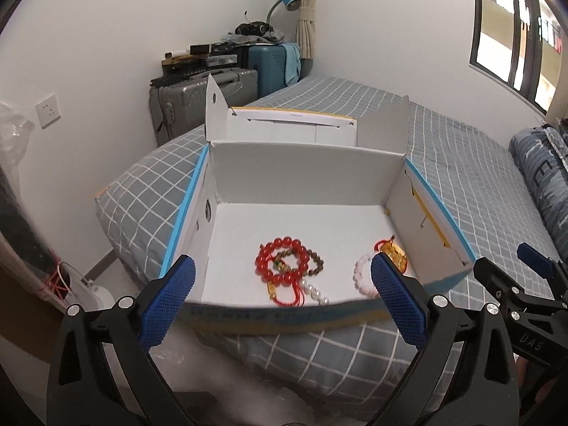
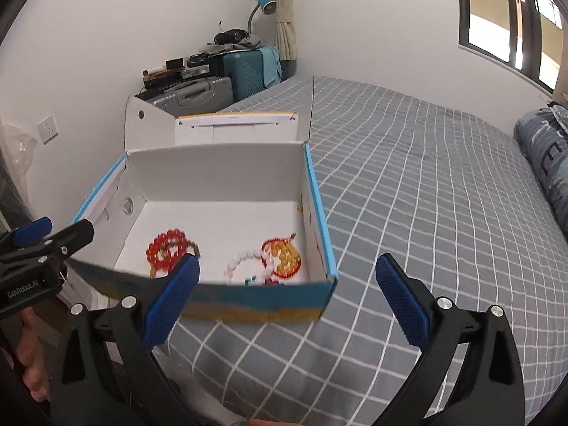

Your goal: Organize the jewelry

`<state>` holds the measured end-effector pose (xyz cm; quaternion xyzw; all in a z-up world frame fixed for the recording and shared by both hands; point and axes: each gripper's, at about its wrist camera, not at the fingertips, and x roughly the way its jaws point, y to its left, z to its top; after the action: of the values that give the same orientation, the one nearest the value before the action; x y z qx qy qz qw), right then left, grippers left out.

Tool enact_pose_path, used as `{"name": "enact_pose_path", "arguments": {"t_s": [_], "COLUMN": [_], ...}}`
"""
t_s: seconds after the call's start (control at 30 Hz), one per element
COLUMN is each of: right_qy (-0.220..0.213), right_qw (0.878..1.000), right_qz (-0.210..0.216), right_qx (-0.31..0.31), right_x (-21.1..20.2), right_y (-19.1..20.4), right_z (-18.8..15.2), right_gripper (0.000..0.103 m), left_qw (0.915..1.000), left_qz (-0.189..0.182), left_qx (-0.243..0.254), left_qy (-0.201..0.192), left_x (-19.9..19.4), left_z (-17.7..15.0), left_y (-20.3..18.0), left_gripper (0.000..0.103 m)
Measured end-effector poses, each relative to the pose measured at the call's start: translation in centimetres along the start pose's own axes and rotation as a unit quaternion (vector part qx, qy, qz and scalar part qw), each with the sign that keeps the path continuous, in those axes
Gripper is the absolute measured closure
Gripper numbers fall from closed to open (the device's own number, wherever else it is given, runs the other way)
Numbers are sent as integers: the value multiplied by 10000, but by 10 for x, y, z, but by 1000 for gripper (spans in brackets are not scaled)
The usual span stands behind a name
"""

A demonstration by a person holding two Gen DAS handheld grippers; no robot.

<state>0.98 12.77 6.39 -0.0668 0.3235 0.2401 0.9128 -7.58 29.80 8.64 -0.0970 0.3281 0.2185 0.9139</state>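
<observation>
An open white cardboard box [image 1: 301, 174] [image 2: 216, 177] with blue edges rests on the bed. Inside lie a red bead bracelet [image 1: 280, 261] [image 2: 167, 245], a brown bead bracelet [image 1: 316, 261], a pearl strand [image 1: 316, 293], a pink bead bracelet [image 1: 362, 273] [image 2: 248, 261] and a gold pendant on red cord [image 1: 394, 252] [image 2: 287, 254]. My left gripper [image 1: 282, 284] stands open in front of the box's near wall, nothing between its fingers. My right gripper [image 2: 287, 280] is open too, over the box's near right corner, holding nothing. Each gripper shows at the edge of the other's view.
The bed's grey checked cover [image 2: 426, 184] stretches to the right, with a rolled blue quilt [image 2: 546, 156] at the far right. Suitcases [image 1: 202, 96] piled with clutter and a blue lamp [image 1: 289, 0] stand by the wall behind the box. A window [image 1: 514, 28] is upper right.
</observation>
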Motion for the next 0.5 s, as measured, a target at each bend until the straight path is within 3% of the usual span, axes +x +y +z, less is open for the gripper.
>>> {"name": "enact_pose_path", "arguments": {"t_s": [0.27,0.5], "right_qy": [97,123], "right_qw": [9999,9999], "right_qz": [19,43], "right_qx": [70,92], "right_x": [-5,-4], "right_y": [-4,-7], "right_z": [-33,-41], "right_gripper": [7,7], "left_qw": [9998,9997], "left_qz": [41,102], "left_qx": [175,223], "left_qy": [22,28], "left_x": [-10,-16], "left_z": [-30,-44], "left_y": [-8,-12], "left_gripper": [6,6]}}
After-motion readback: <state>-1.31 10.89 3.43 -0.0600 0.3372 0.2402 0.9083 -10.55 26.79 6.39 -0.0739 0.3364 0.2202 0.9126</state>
